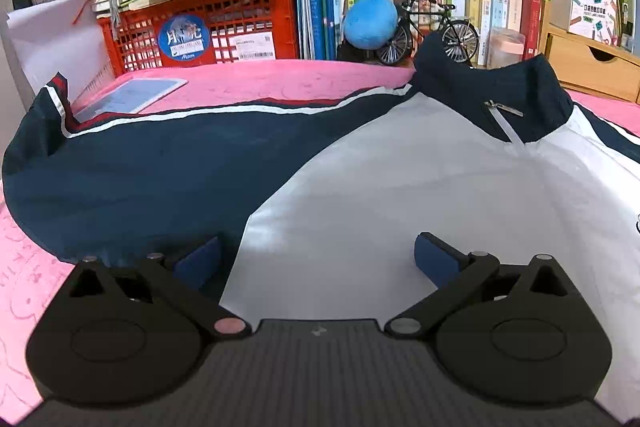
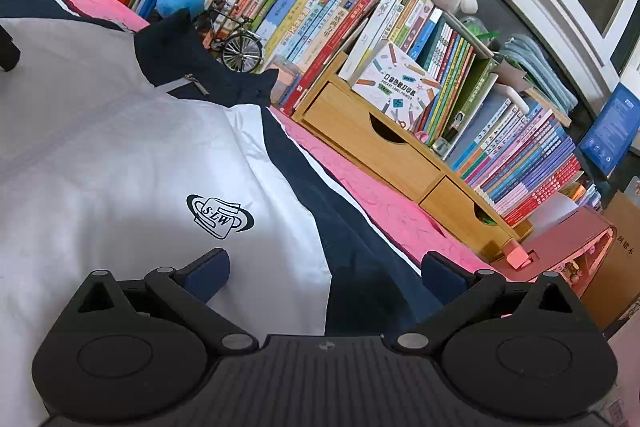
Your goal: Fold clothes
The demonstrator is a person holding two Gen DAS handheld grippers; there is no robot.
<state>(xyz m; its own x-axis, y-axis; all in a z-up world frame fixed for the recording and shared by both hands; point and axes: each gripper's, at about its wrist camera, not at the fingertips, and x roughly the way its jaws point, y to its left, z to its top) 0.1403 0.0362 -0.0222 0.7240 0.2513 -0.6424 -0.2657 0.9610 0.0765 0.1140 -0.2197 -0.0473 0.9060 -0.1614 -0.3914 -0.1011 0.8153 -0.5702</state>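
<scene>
The zipped track jacket (image 1: 360,163) is lying spread front-up on the pink surface (image 2: 384,203), collar away, both open tools, left tool (image 1: 316,259) and right tool (image 2: 326,273), hovering empty over its chest, one nearer each sleeve.

Navy-and-white zip-up jacket (image 1: 360,167): near hem hidden behind black gripper body, right sleeve cut by frame edge. Chest logo clipped at right edge in left wrist view. Small silver model bicycle (image 1: 432,31): front wheel behind jacket collar. Book spine text mostly too small to read.
</scene>
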